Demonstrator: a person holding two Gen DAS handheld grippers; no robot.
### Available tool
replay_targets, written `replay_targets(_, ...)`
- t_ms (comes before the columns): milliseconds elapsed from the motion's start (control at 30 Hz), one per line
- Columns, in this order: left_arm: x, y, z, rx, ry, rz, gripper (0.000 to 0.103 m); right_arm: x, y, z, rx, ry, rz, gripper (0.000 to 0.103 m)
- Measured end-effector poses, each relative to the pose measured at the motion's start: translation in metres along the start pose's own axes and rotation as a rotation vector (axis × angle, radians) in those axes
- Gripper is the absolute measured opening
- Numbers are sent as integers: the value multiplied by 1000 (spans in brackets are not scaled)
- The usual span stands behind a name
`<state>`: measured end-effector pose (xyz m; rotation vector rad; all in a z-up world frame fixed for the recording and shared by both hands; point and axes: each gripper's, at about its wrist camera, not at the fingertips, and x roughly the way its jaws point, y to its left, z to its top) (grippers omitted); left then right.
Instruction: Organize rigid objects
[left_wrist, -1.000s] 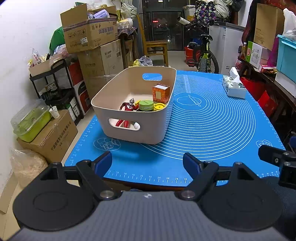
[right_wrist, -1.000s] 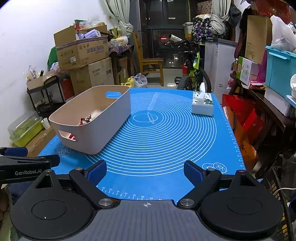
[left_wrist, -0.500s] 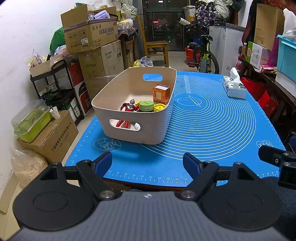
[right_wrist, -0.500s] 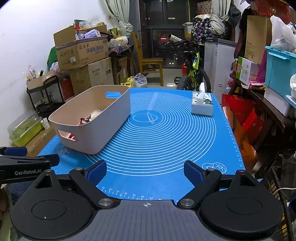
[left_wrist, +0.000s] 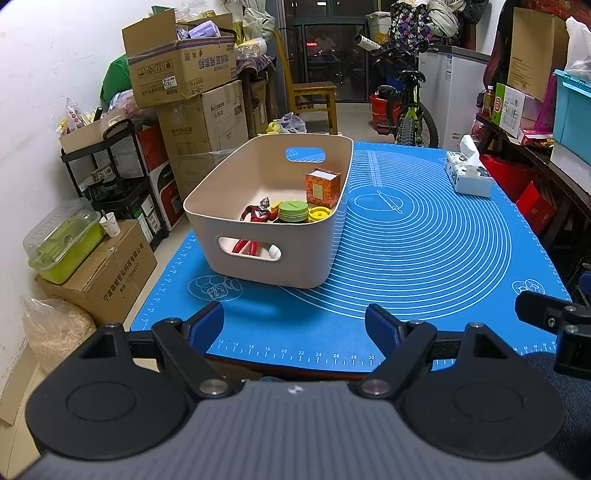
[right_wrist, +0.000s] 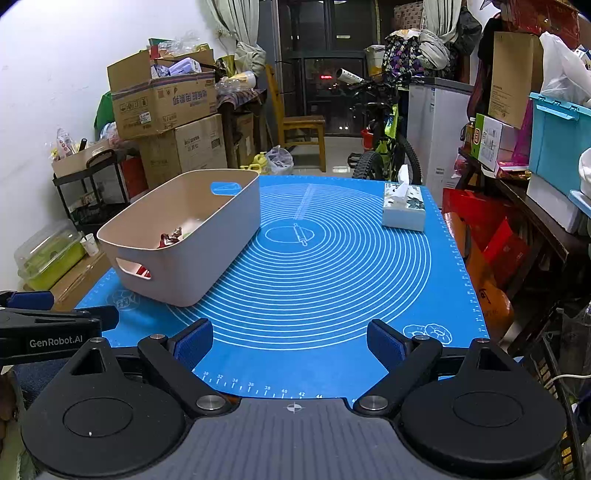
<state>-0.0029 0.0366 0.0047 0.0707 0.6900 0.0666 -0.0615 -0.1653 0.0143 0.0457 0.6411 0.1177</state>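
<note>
A beige bin (left_wrist: 306, 258) stands on the left part of the blue mat (left_wrist: 424, 251). Inside it lie a red figure (left_wrist: 256, 214), a green round tin (left_wrist: 293, 211), a yellow lid (left_wrist: 320, 213) and an orange box (left_wrist: 322, 187). My left gripper (left_wrist: 295, 325) is open and empty, held over the mat's near edge, short of the bin. My right gripper (right_wrist: 290, 341) is open and empty over the near edge, right of the bin (right_wrist: 207, 254). The red figure (right_wrist: 170, 238) shows partly in the right wrist view.
A tissue box (right_wrist: 403, 213) sits at the mat's far right. Cardboard boxes (left_wrist: 184, 74) and a black cart (left_wrist: 110, 173) stand left of the table. A bicycle (left_wrist: 406, 110) and a chair (left_wrist: 314, 99) stand behind it. Shelves with boxes (right_wrist: 517, 147) line the right side.
</note>
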Motion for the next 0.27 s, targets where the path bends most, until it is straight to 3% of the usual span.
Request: replay_targets(267, 0, 1, 0, -2, -1, 1, 84, 0, 0, 0, -1, 0, 0, 92)
